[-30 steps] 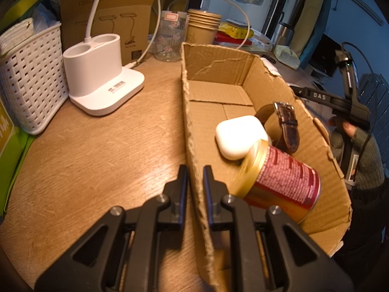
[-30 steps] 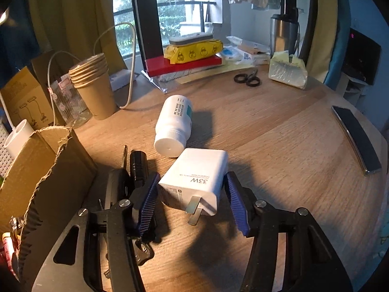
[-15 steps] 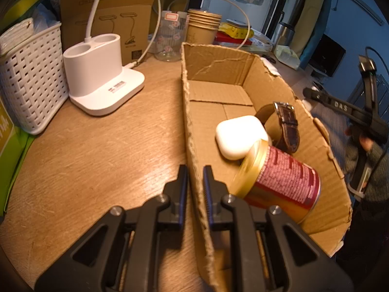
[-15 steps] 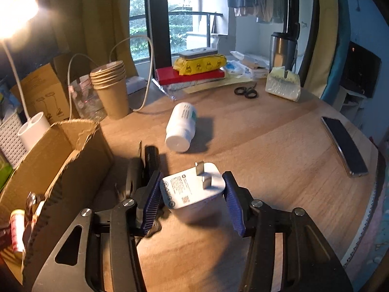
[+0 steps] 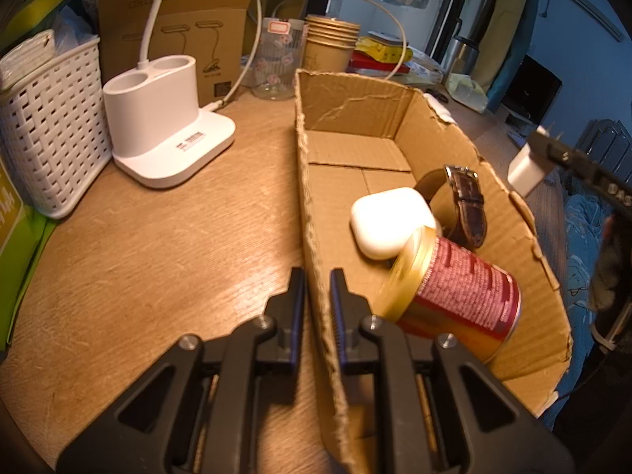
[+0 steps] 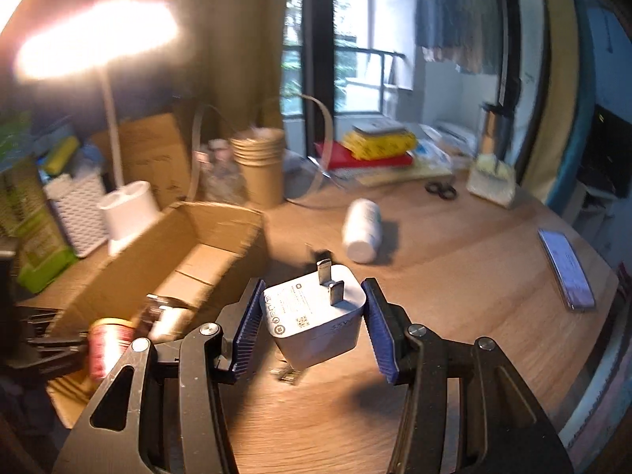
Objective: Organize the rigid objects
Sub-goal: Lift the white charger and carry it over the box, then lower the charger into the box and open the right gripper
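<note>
My left gripper [image 5: 317,296] is shut on the near left wall of the cardboard box [image 5: 304,181]. In the box lie a white earbud case [image 5: 389,221], a brown leather watch [image 5: 464,205] and a red can with a gold lid [image 5: 458,300]. My right gripper [image 6: 312,328] is shut on a white wall charger [image 6: 316,316], prongs up, held in the air above the table just right of the box [image 6: 166,260]. The charger also shows in the left wrist view [image 5: 525,168], beyond the box's right wall.
A white pill bottle [image 6: 361,231] lies on the table behind the charger. A phone [image 6: 567,266] lies at the right edge. Paper cups [image 6: 258,166], scissors [image 6: 440,189], a white lamp base [image 5: 164,118] and a white basket [image 5: 47,134] stand around.
My right gripper has lifted the charger higher off the table and carried it left toward the box. The left gripper has not moved.
</note>
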### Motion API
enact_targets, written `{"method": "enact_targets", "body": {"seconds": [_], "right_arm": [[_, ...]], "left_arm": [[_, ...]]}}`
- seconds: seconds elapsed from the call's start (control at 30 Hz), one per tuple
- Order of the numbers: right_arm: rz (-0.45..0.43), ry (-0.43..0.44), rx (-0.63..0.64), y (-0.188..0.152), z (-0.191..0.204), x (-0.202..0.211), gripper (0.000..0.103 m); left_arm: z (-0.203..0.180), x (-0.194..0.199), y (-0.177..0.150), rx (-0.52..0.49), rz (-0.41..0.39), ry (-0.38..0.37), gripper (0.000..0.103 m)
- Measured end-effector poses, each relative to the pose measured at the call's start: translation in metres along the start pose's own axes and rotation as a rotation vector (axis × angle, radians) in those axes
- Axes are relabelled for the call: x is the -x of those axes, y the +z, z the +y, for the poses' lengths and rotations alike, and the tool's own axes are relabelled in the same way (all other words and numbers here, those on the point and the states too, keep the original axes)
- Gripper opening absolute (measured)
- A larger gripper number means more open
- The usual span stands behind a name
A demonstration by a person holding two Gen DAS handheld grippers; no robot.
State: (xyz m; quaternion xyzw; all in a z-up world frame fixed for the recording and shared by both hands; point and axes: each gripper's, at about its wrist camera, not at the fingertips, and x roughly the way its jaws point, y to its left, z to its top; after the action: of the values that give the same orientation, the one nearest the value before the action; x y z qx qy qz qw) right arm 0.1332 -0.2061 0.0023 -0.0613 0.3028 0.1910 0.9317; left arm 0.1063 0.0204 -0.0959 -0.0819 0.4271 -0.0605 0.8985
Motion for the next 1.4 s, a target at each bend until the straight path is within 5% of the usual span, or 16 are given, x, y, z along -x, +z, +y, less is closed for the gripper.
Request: {"method": "enact_targets", "body": {"seconds": [0.9, 1.4], "right_arm": [[-0.019, 0.232, 0.209, 0.028, 0.116, -0.019, 0.053], [0.080, 0.268, 0.171, 0.025, 0.093, -0.061, 0.053]], "left_arm": [[0.000, 0.000, 0.000, 0.000, 0.000, 0.000, 0.014], [0.001, 0.000, -0.001, 0.001, 0.000, -0.001, 0.014]]}}
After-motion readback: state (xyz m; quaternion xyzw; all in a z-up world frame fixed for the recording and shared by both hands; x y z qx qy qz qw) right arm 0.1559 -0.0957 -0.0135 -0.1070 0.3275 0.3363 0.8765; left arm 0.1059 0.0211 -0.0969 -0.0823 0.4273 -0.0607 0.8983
